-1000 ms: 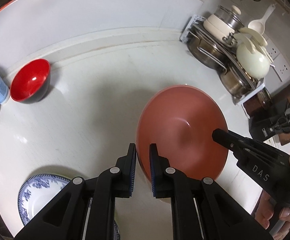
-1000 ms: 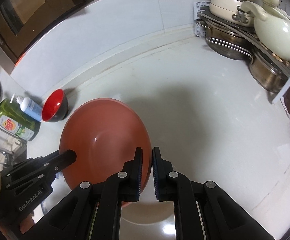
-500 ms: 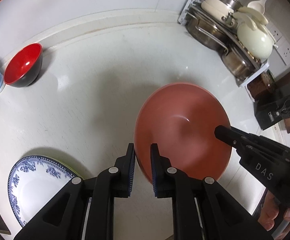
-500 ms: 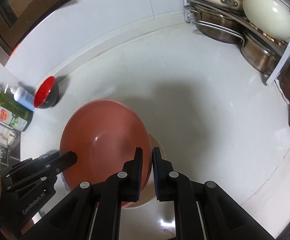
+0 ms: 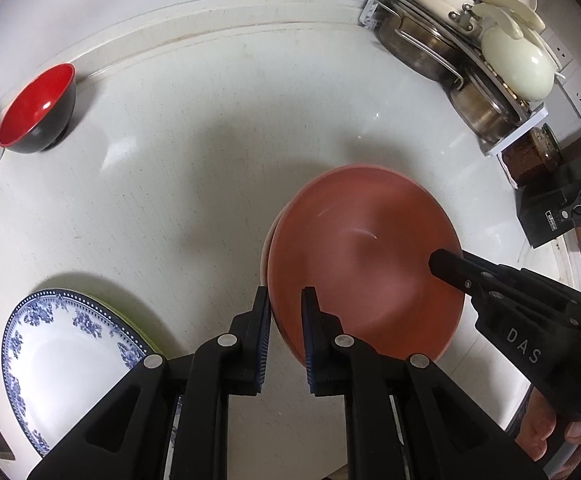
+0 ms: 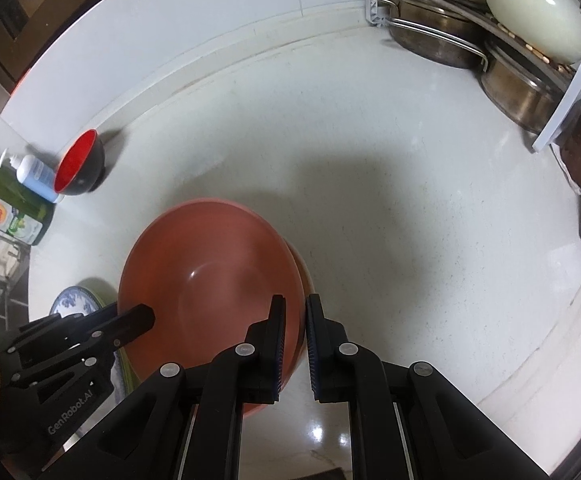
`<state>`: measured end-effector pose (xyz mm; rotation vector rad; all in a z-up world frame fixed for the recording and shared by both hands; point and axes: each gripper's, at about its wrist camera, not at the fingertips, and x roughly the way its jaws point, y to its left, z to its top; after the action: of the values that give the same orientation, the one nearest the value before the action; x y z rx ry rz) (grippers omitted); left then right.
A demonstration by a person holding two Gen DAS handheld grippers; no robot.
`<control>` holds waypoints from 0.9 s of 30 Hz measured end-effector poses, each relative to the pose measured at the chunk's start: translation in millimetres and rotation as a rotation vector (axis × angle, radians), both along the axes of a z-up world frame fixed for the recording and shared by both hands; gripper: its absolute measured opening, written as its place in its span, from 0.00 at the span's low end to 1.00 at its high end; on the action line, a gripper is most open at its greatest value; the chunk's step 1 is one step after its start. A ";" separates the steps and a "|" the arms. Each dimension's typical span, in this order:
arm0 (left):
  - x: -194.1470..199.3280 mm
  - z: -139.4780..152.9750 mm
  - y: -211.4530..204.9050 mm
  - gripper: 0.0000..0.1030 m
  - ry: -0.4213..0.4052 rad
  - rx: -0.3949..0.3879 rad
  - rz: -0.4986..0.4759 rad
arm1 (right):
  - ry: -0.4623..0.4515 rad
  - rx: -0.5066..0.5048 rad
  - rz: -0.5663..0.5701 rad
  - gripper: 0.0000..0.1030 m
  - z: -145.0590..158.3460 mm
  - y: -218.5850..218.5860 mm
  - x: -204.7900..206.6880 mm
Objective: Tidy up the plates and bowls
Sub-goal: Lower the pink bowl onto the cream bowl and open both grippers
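While my left claw [image 5: 284,312] pinches the near rim of the smooth terracotta bowl [image 5: 364,264], my right claw [image 6: 294,318] clamps its opposite rim, both nearly closed on the thin wall. The round bowl sits in a second like-coloured one, mid-counter. The glossy white counter [image 5: 194,152] also carries a red-and-black bowl [image 5: 36,110] by the back edge and a blue-patterned plate [image 5: 66,356] at the near left corner.
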<state>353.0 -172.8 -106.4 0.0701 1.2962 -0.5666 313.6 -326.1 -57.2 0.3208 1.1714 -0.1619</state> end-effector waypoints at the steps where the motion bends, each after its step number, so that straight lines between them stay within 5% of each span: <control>1: 0.1 -0.4 0.0 0.14 -0.002 0.002 0.005 | 0.004 0.001 -0.001 0.12 -1.3 -0.6 -0.1; 14: 0.5 -7.0 -2.3 0.15 -0.004 0.011 0.026 | 0.013 0.022 0.018 0.12 -12.5 -3.8 2.5; 19: -0.3 -6.8 -4.7 0.24 -0.004 -0.002 0.021 | 0.005 0.018 0.022 0.14 -12.4 -3.0 1.4; 23: 0.7 -4.7 -1.8 0.33 -0.017 -0.007 0.024 | 0.001 0.029 0.026 0.33 -11.4 -3.4 0.3; 27: 2.6 1.0 3.4 0.39 -0.048 0.003 0.036 | -0.015 -0.006 0.031 0.38 -4.8 1.3 -1.6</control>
<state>355.5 -169.4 -105.4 0.0622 1.2495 -0.5288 312.0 -324.8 -62.0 0.2978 1.1604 -0.1358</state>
